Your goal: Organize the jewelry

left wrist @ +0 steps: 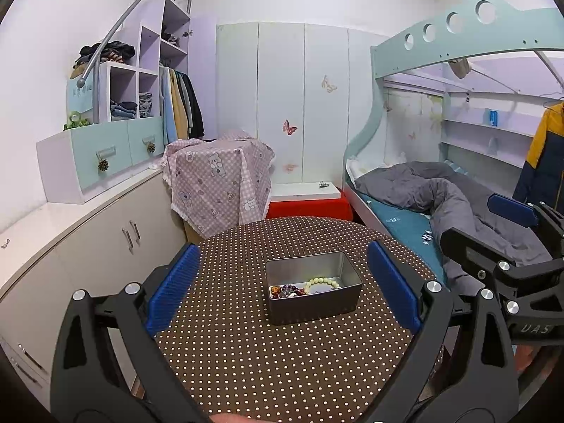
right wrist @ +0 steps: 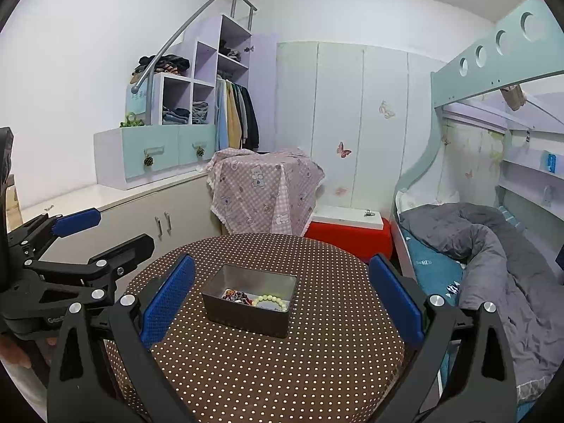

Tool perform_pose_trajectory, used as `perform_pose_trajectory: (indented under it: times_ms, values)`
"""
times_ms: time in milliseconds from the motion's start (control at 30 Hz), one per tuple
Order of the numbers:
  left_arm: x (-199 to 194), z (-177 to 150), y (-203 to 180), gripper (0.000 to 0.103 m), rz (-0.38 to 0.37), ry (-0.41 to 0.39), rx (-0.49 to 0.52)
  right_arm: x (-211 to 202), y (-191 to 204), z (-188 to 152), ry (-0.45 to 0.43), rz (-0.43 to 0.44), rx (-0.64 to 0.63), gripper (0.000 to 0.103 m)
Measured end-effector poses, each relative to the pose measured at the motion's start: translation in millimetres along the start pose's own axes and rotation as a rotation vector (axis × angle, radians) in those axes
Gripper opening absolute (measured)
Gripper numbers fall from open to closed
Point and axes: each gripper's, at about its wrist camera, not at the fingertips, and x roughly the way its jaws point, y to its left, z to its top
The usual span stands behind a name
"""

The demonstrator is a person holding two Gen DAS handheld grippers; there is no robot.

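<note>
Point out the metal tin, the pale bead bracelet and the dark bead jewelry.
metal tin [left wrist: 315, 306]: left wrist view, front wall.
pale bead bracelet [right wrist: 270, 298]: right wrist view, bead loop.
dark bead jewelry [right wrist: 237, 296]: right wrist view, bead cluster.

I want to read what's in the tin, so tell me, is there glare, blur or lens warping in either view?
Left wrist view: strong fisheye bending at the edges, dark corners; the metal tin sits sharp near centre, its inner walls only softly reflective. Right wrist view: same warping; the tin is clear, the pale bead bracelet readable, the dark beads too small to separate.
</note>
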Motion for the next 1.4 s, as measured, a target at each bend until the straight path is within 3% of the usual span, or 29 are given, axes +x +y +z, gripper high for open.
perform_pose_trajectory:
  times_ms: [1400]
  values:
    - [-3.6,-2.0,4.4,0.095,0.020,0.010,-0.024,4.5,7.7,0.7,0.012,-0.001,-0.004,0.095]
